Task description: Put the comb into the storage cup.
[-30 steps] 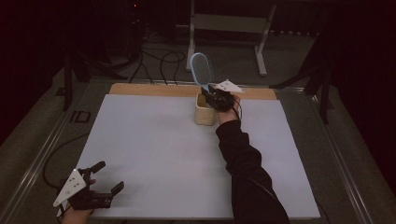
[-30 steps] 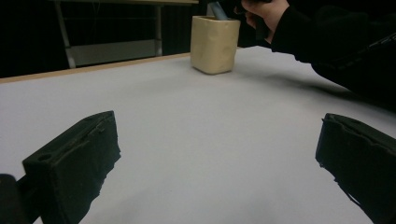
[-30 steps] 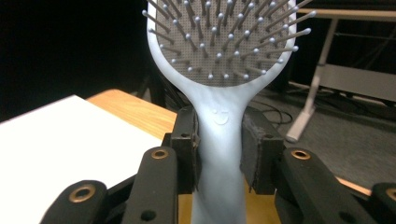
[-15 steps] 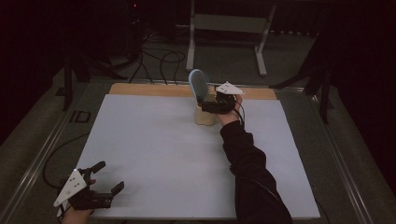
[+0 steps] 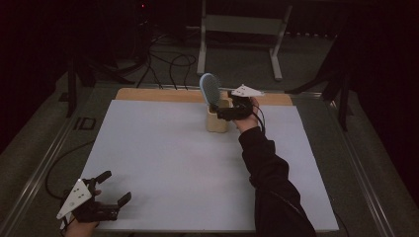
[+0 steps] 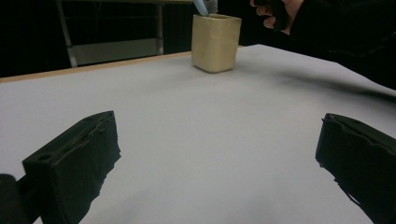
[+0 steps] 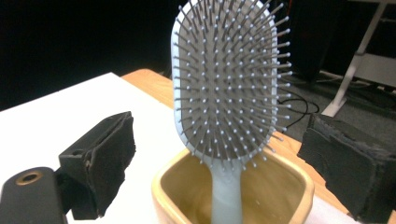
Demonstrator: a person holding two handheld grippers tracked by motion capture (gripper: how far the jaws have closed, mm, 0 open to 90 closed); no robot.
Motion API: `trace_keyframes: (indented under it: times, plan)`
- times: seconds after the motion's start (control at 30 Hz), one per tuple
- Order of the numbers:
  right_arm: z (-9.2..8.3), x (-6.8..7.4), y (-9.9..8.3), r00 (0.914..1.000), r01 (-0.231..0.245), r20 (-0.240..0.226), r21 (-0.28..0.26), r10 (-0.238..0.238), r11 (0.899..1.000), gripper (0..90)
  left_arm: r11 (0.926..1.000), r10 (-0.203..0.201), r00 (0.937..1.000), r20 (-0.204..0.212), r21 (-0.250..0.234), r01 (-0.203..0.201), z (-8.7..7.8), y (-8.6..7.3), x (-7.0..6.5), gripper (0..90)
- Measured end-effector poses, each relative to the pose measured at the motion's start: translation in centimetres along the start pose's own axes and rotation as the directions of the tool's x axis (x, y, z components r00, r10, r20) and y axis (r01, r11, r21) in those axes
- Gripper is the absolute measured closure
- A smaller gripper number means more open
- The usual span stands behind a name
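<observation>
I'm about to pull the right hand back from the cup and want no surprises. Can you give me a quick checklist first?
1. Right gripper open, jaws having just opened: ok.
2. Pale blue paddle hairbrush free of both pads, standing between them: ok.
3. Hairbrush handle down inside the cream square-mouthed cup: ok.
4. Cup upright on the white table sheet: ok.
5. Hairbrush stable once the hand leaves: cannot tell; it leans.
6. Left gripper open at the near corner, far from the cup: ok.

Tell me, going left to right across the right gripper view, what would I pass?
One black gripper finger → hairbrush standing handle-down in the cream cup → the other black finger.
</observation>
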State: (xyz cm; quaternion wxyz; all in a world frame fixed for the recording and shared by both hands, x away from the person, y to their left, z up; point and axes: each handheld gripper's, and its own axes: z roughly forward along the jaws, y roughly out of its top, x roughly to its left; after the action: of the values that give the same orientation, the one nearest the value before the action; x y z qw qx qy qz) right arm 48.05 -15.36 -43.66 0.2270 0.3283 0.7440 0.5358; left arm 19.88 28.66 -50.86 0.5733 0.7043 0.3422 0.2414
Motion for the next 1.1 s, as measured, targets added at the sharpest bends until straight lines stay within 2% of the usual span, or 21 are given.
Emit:
trace_keyframes:
  times: [0.13,0.4,0.63,1.1]
  plan:
    - [-0.2,-0.1,0.1,0.9999,-0.01,0.013,0.006,0.01,1.0,9.1,1.0,0.0,1.0,0.001,0.001,0.0,0.0,0.0,0.0,0.0]
    - [-0.2,0.0,0.1,0.9998,-0.009,-0.019,0.049,0.01,0.999,9.1,1.0,0.003,1.0,0.004,0.005,-0.003,0.1,0.0,0.0,0.0]
    - [-0.6,0.1,0.5,0.9994,-0.013,-0.032,0.043,0.015,0.999,9.1,1.0,0.001,1.0,0.003,0.001,-0.001,0.1,0.1,0.0,0.0]
    - [-2.9,0.3,1.1,0.9992,0.03,-0.028,0.05,-0.029,0.998,9.2,1.0,-0.001,1.0,-0.002,0.002,0.001,-0.1,0.0,0.0,0.0]
